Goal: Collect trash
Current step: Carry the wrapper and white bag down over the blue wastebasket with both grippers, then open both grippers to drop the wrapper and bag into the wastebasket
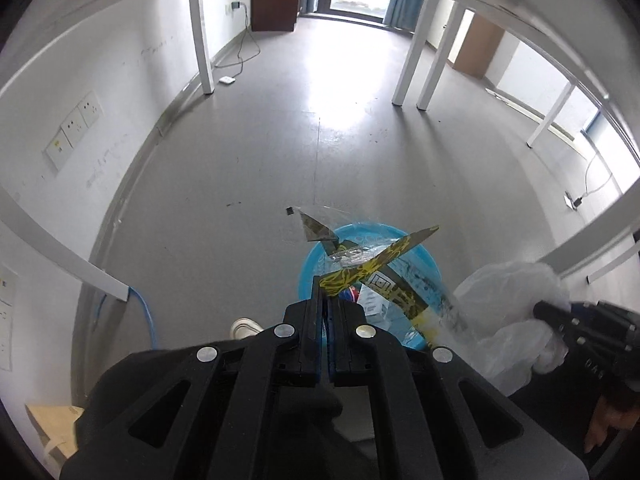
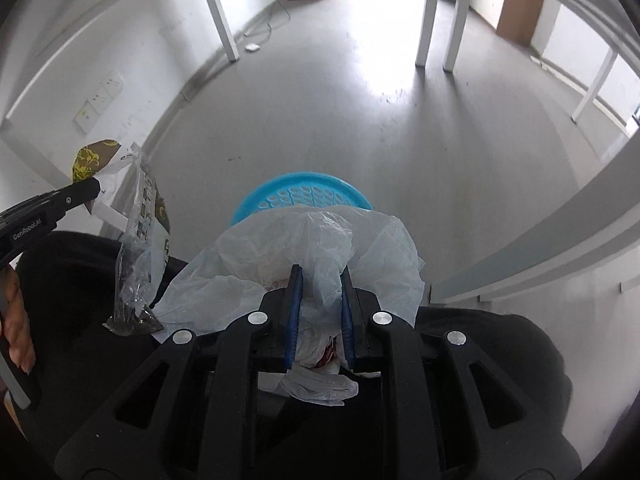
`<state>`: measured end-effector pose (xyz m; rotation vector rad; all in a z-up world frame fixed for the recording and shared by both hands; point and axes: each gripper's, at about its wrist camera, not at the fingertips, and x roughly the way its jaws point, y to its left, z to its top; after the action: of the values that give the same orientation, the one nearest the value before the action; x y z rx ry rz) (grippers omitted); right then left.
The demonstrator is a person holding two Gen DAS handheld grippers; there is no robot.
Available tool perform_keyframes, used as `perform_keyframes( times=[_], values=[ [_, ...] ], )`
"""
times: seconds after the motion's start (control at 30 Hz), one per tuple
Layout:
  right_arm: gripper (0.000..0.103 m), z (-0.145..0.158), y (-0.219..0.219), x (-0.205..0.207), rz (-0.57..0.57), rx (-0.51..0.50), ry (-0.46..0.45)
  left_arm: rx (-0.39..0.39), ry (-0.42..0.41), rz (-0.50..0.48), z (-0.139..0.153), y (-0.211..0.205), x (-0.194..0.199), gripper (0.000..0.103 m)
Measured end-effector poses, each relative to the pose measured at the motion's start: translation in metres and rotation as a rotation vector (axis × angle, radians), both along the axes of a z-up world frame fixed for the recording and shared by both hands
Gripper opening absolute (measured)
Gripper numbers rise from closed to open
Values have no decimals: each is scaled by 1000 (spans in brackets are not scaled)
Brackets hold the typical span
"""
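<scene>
My left gripper [image 1: 325, 286] is shut on a clear plastic wrapper with a yellow and brown print [image 1: 380, 258], held over a blue plastic basket [image 1: 320, 254] on the floor. The wrapper also shows in the right wrist view [image 2: 140, 240], hanging from the left gripper [image 2: 94, 190]. My right gripper [image 2: 320, 274] is shut on a crumpled white plastic bag [image 2: 320, 236], held just above the near side of the blue basket [image 2: 304, 196]. The bag [image 1: 508, 300] and right gripper [image 1: 538, 310] show at the right of the left wrist view. Some packaging lies in the basket.
White table legs [image 1: 202, 36] stand at the far left and far right [image 1: 412, 52] of the grey floor. A white wall with sockets [image 1: 76, 128] runs along the left. A blue cable [image 1: 144, 312] hangs near the wall. A shoe [image 1: 244, 326] is next to the basket.
</scene>
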<state>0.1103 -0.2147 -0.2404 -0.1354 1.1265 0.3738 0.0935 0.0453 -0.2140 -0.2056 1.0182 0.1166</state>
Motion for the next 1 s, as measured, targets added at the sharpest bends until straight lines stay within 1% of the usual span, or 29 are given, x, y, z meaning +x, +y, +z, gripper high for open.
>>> perform_keyframes(
  times=[0.13, 0.23, 0.33, 0.5, 0.57, 0.7, 0.8, 0.93, 1.0],
  values=[
    [16, -16, 10, 16, -13, -35, 33, 17, 2, 11, -10, -4, 18, 1],
    [16, -32, 23, 27, -8, -74, 49, 13, 13, 20, -22, -5, 28, 1],
    [16, -48, 32, 42, -17, -110, 68, 1, 38, 54, -30, 0, 39, 1],
    [16, -70, 45, 59, -23, -161, 106, -14, 45, 109, -37, 16, 52, 1],
    [16, -80, 51, 64, -24, -184, 112, -18, 58, 106, -42, 16, 56, 1],
    [16, -96, 55, 76, -39, -205, 148, 5, 83, 75, -53, 11, 65, 1],
    [16, -105, 59, 82, -43, -213, 176, -8, 124, 70, -67, 10, 77, 1],
    [17, -110, 59, 85, -66, -209, 212, -15, 186, 73, -85, 9, 89, 1],
    [17, -113, 58, 88, -68, -213, 217, -41, 215, 90, -93, 12, 92, 1]
  ],
)
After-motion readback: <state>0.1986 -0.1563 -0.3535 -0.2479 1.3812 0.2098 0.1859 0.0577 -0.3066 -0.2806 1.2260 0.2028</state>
